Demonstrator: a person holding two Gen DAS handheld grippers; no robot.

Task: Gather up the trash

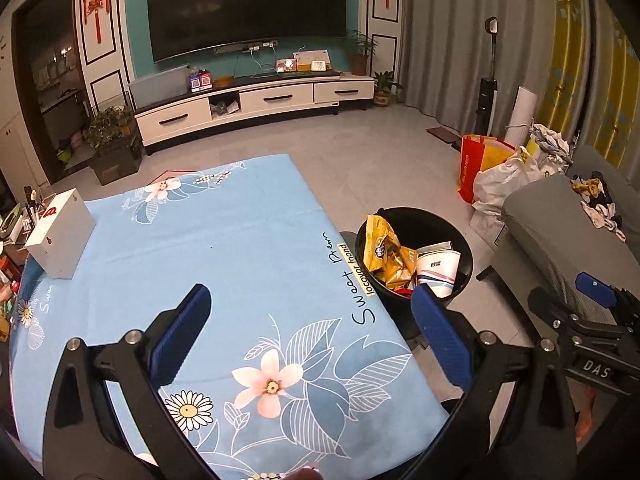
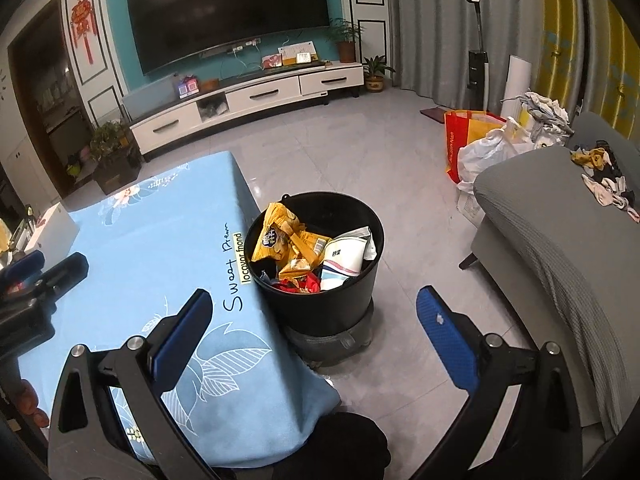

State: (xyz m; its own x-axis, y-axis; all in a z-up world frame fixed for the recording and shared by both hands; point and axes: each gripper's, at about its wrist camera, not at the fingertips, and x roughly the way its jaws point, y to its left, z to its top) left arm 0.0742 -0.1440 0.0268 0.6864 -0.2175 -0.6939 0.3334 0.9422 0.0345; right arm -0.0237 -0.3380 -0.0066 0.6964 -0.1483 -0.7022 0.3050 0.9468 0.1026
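The black bin [image 2: 316,264] sits on the floor dead ahead of the right gripper [image 2: 316,336], between its spread blue fingers [image 2: 448,336], stuffed with yellow snack wrappers [image 2: 286,240] and a white packet [image 2: 344,260]. That gripper holds nothing, jaws wide. To its left lies the blue floral tablecloth [image 2: 152,240]. The left gripper [image 1: 312,340] hovers over that cloth, released and empty too, bin just ahead to its right. A white box [image 1: 60,236] rests far to its left.
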